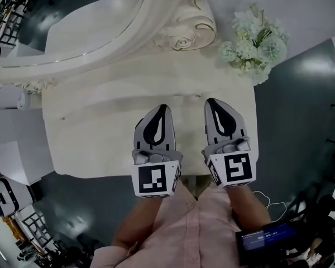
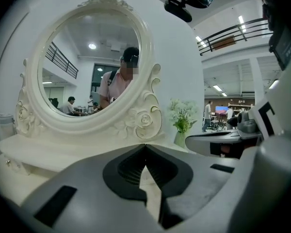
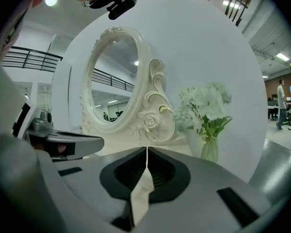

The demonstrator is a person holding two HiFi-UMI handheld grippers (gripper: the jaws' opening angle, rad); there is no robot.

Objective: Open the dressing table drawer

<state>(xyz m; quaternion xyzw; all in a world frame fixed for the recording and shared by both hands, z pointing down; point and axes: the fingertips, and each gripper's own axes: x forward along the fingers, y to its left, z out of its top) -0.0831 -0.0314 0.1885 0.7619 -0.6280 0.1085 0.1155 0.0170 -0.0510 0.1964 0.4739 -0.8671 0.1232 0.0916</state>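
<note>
Nearest me, both grippers hang over the front half of the table top (image 1: 95, 144), side by side and pointing at the mirror. The left gripper (image 1: 163, 108) has its jaws closed tip to tip with nothing between them. The right gripper (image 3: 147, 149) is closed the same way and also empty.

I can't see the drawer front in any view. I judge it sits in the table's face under the near edge of the top, so below the tips and back toward me. A small dark dot on the low step at the far left may be a knob, but I can't tell.

I expect a light, rigid box that slides, and it may bind if I pull it off-line. The finish looks glossy, so closed jaws could slip. I'd open one pair, pinch the knob or handle at its middle, and draw straight back.

Further off stands the mirror (image 2: 89, 62) in its carved frame. The flowers (image 1: 255, 41) are at the back right corner, well apart from both grippers, and a hard tug could shake them.
</note>
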